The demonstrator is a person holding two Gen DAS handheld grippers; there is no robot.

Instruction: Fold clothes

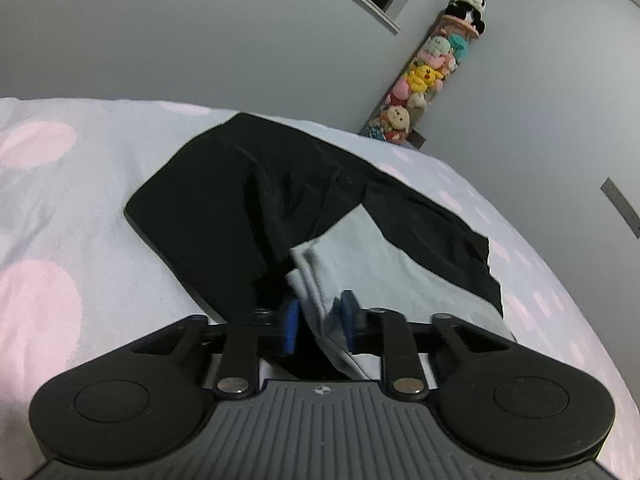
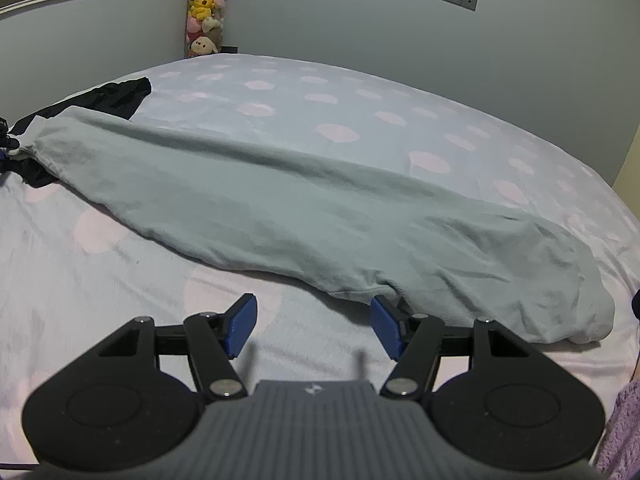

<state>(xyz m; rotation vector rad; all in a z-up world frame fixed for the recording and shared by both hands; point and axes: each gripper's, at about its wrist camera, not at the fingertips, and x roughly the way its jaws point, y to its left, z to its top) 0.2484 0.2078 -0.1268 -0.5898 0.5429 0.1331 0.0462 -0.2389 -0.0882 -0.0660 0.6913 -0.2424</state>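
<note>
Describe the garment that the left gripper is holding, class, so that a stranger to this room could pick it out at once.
Start at the bed, covered by a pale sheet with pink spots. Across it lies a long grey-green garment, one end pinched in the left gripper. It partly overlies a black garment at that end; its light grey-green colour and long stretched shape set it apart.

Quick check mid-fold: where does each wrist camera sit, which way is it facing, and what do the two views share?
Left wrist: rides on the left gripper, angled down over the bed; jaws pinch the pale grey-green cotton garment beside a black cloth.
Right wrist: rides on the right gripper, angled down along the same garment's length; jaws open, nothing between them.
Shared: the garment, black cloth, pink-spotted white bedsheet, hanging column of plush toys.
</note>
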